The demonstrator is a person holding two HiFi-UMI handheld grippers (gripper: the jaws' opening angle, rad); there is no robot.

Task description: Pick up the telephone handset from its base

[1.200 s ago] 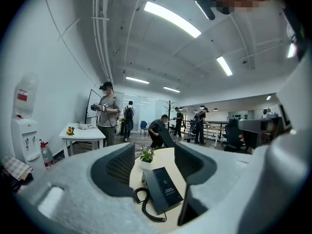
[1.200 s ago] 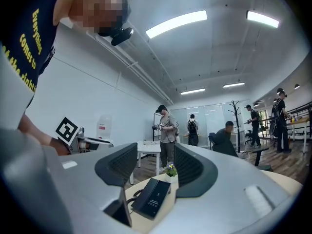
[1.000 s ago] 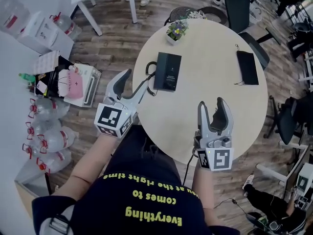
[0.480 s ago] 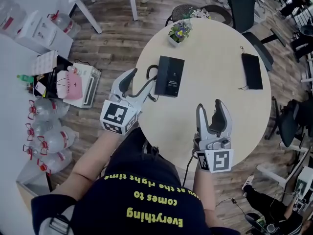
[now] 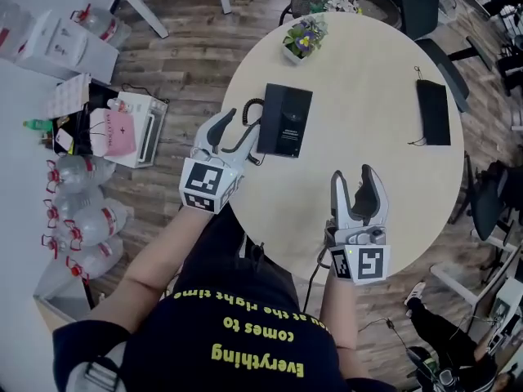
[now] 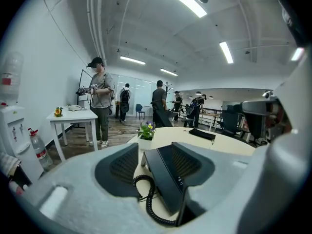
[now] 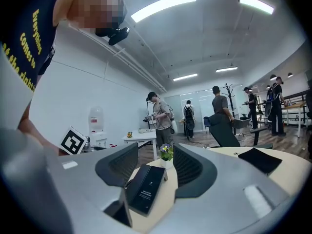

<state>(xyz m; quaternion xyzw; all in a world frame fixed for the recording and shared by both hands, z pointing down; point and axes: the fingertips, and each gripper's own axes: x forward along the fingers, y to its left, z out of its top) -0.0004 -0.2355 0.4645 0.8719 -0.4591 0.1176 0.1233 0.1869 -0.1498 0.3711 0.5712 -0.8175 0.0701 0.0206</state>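
- The round desk [image 5: 368, 80] has a smooth, pale beige top and stands on a wood-plank floor.
- The black telephone [image 5: 284, 121] lies flat near the desk's left edge. It is a matte, rectangular slab.
- In the left gripper view the handset [image 6: 158, 177] rests on its base as a long bar along the telephone's left side.
- A black coiled cord [image 5: 252, 114] loops off that side, and it lies between my left claw and the telephone's body.
- My left claw [image 5: 239, 121] is just beside the telephone. Its jaws are closing but stand wide, with the cord and the telephone's near corner between them, and the pads press on nothing.
- My right claw [image 5: 354, 174] hovers over the desk's near edge, well apart from the telephone. Its jaws are wide and it has hold of nothing.
- Both claws have grey shells, dark ribbed pads and black-and-white square markers.
- A small white pot of purple and yellow flowers [image 5: 301, 39] sits beyond the telephone.
- A flat black pouch [image 5: 433, 113] with a thin cord lies on the desk's right side.
- Clear plastic water bottles [image 5: 78, 211] with red caps cluster on the floor at the left.
- White print on the telephone's top is too small to read.
- Yellow letters on the holder's dark shirt [image 5: 245, 333] include "Everything comes to".
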